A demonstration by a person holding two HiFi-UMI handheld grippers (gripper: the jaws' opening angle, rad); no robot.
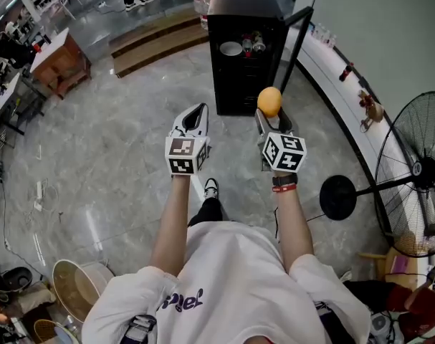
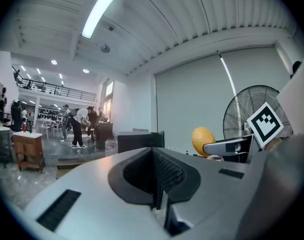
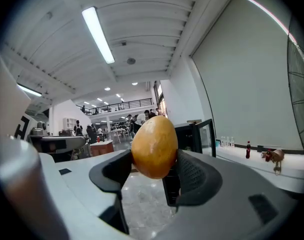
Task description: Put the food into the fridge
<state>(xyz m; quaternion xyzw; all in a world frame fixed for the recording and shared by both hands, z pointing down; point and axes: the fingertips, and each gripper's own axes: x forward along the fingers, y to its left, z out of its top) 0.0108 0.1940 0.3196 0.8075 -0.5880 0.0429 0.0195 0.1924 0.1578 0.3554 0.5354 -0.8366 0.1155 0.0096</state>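
You stand on the grey stone floor (image 1: 117,156), both arms held out level. Your left gripper (image 1: 200,112) has its jaws pressed together with nothing between them. Beside it, your right gripper (image 1: 271,119) has its jaws spread wide and clamped on a fruit (image 3: 154,145). The fruit is pinched near the tips and carried in the air, short of the black fridge (image 1: 235,84). The fridge's door (image 1: 298,34) hangs open on the right.

The hold looks like the weak point. Much of the fruit stands proud of the pads, and its skin is smooth and rounded. A jolt or a slackened squeeze could pop it free and send it rolling across the floor, while a harder squeeze may bruise it. Farther on, the door's edge stands close to your right gripper's way in. A bowl (image 1: 231,49) and what look like two cans (image 1: 253,45) already sit on the top shelf, so a careless reach could clip the door or knock them.

The fruit is egg-shaped, yellow-orange and unmarked, with a soft sheen. It may be a mango, though that is not certain.
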